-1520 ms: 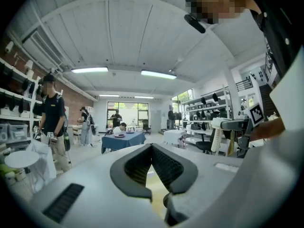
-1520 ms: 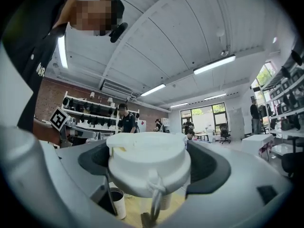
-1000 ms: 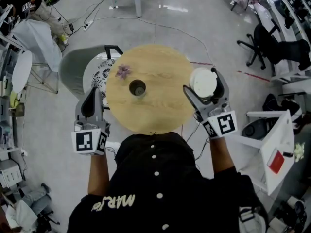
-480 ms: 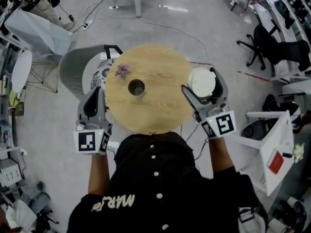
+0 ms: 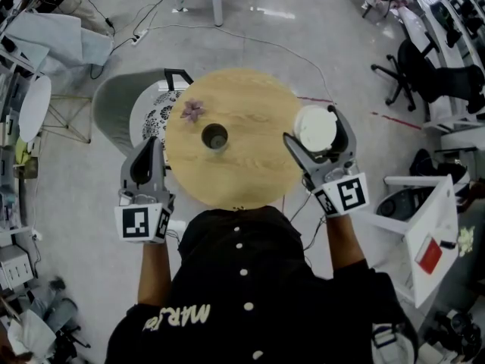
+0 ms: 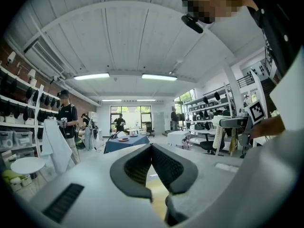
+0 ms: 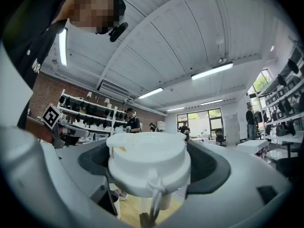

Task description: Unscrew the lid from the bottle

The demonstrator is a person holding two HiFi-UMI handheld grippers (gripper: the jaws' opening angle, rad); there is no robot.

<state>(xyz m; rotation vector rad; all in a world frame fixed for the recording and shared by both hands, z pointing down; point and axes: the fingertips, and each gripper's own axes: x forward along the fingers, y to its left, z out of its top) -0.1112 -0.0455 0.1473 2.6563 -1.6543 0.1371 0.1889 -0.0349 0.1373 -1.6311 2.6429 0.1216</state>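
White round plastic lid (image 5: 315,127) is gripped between the 2 jaws of the right tongs (image 5: 318,133), which are closed against its sides. In the right gripper view the lid (image 7: 148,161) is seen filling the gap between the dark pads, its flat top facing up, and a thin white cord loop (image 7: 154,194) is seen hanging from its lower rim. The lid is held above the right edge of the round light wooden worktop (image 5: 250,169), clear of its surface.

The clear bottle (image 5: 214,137) is seen from above, upright near the middle of the worktop, with its dark mouth uncovered. It is well apart from the lid and lies to the left of the right tongs. A small purple flower-shaped piece (image 5: 192,111) lies on the worktop just behind and to the left of the bottle.

The left tongs (image 5: 146,150) are held at the left edge of the worktop, apart from the bottle. In the left gripper view their 2 jaws are seen pressed together at the tips, with nothing between them.
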